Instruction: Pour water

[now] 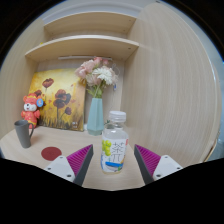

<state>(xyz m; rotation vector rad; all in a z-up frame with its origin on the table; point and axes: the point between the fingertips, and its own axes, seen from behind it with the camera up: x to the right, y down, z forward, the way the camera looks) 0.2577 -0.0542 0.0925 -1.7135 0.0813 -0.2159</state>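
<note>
a clear plastic water bottle [114, 141] is seen standing upright on a pale wooden tabletop [40, 165], just ahead of the gripper [114, 161] and in line with the gap between its two fingers. the bottle is capped in white, is ribbed below the neck, and is wrapped in a white label marked with green and yellow; whether it is full cannot be told. the fingers are held wide apart, one pink-padded finger [74, 161] at the left of the bottle's base and the other at the right, with bare tabletop shown on both sides, so that nothing is gripped.

directly behind the bottle a pale blue vase [95, 114] is set, filled with a bunch of pink and white flowers [97, 73]. to the left of the vase a yellow picture of dark red flowers [58, 99] is leaned against the back wall. in front of the picture's left edge a small orange and red plush toy [32, 108] is seated, and just beside it, nearer the gripper, a dark grey mug [22, 133] is placed with its handle turned away from the toy. a round dark red coaster [51, 153] is laid flat on the tabletop between the mug and the left finger. above the scene two wooden shelves [84, 44] are fixed into the corner of the light wood wall.
</note>
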